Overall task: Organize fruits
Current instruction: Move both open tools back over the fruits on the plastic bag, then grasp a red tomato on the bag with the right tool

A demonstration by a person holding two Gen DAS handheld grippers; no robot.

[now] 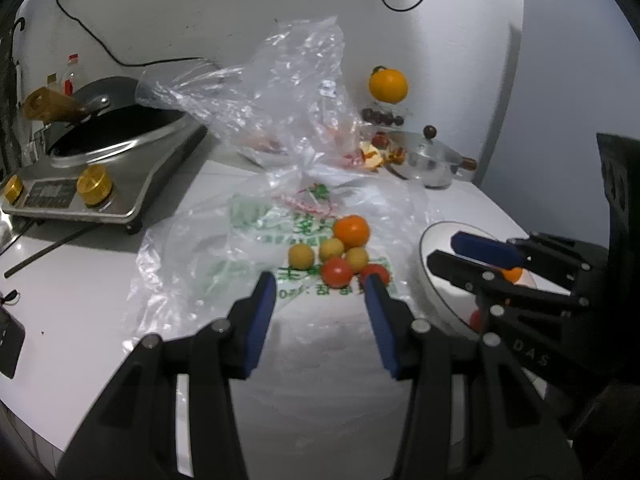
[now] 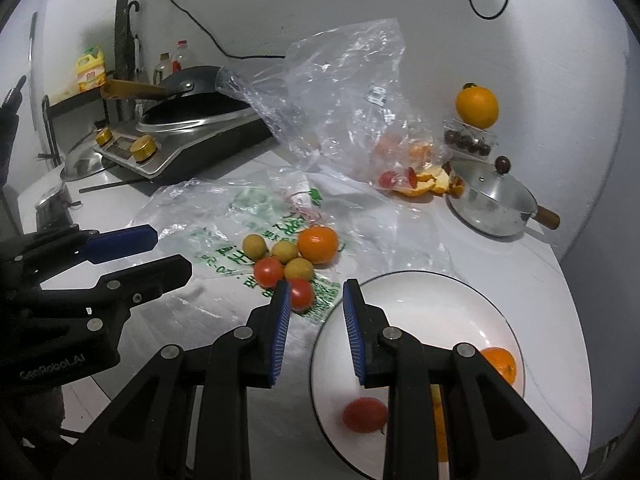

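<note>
A small pile of fruit lies on a flat plastic bag (image 1: pixel 256 236): an orange (image 1: pixel 351 231) (image 2: pixel 318 244), three small yellow fruits (image 1: pixel 301 256) (image 2: pixel 255 245) and two red tomatoes (image 1: pixel 337 272) (image 2: pixel 268 272). My left gripper (image 1: pixel 320 284) is open and empty just in front of the pile. My right gripper (image 2: pixel 316 294) is open and empty above the near-left rim of a white plate (image 2: pixel 432 300) (image 1: pixel 440 236). The plate holds a red tomato (image 2: pixel 365 414) and an orange (image 2: pixel 500 364).
A crumpled clear bag (image 2: pixel 344 92) with peel and fruit stands behind. An induction cooker with a wok (image 1: pixel 96 148) (image 2: pixel 188 128) is at the left. A lidded steel pot (image 2: pixel 492 200), a box of dark fruit (image 2: pixel 468 140) and an orange on it (image 2: pixel 477 106) are at the right.
</note>
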